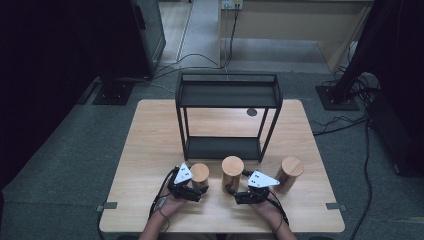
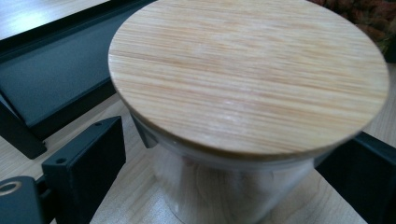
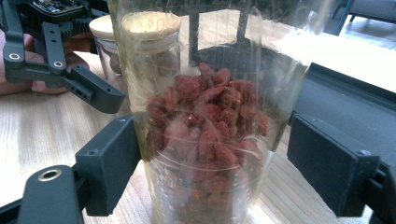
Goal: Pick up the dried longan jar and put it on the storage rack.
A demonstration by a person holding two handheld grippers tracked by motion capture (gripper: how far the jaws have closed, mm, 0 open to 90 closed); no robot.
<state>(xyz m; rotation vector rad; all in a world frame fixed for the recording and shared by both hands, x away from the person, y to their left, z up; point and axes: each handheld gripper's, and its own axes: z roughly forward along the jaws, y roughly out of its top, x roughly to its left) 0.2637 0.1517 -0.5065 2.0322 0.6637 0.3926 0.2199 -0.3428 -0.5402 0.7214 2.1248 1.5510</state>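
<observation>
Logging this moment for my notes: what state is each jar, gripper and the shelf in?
Left jar: lidded, upright, between open jaws.
Middle jar: lidded, holds red dried fruit, between open jaws.
Right jar: lidded, upright, untouched.
Left gripper: open.
Right gripper: open.
Shelf rack: both shelves bare.

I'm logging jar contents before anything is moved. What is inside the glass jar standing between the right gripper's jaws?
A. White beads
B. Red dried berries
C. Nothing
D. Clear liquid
B: in the right gripper view the clear glass jar between the right gripper's jaws holds a heap of wrinkled red dried berries filling its lower part.
</observation>
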